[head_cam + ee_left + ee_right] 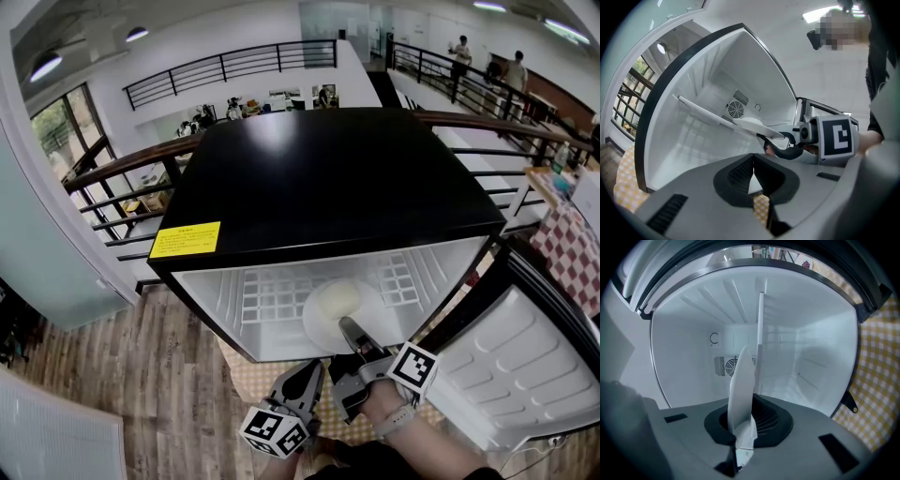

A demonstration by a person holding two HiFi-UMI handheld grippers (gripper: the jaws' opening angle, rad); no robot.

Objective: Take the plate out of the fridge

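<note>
Label [185,239], yellow, illegible, atop fridge [328,178]

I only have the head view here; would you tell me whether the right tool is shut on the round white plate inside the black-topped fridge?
Observer: Yes. In the right gripper view the round white plate's rim stands edge-on between the right tool's jaws, which are shut on it.
Operator: Thank you. Is the left tool holding anything?
Observer: No. The left gripper view shows the left tool's jaws together, with nothing between them.
Operator: What lies behind the plate?
Observer: A round fan grille on the fridge's white back wall, apart from the plate.
</note>
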